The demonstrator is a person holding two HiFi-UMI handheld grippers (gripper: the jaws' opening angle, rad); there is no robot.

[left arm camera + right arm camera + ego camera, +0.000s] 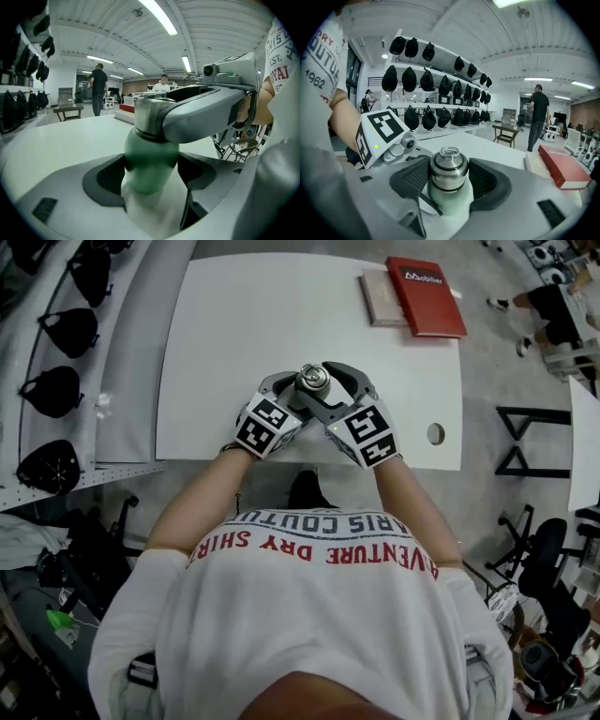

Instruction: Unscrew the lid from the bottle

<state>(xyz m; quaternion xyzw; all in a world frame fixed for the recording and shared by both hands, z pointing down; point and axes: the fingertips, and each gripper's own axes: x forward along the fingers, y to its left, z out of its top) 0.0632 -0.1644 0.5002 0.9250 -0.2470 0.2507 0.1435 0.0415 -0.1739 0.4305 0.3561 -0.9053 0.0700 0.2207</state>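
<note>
Fingers (105, 180) of the left gripper (151, 180) clamp the bottle (150, 159) by its rounded, matte green body. The right gripper (449, 180) pinches the brushed-steel lid (448, 169) between ribbed dark pads (clear loop on top), at the smooth white tabletop's (234, 324) near edge.

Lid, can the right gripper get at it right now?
Likely yes: the lid sits between the pads of the right gripper, which seem to touch it; the left gripper clamps the bottle below.
</note>
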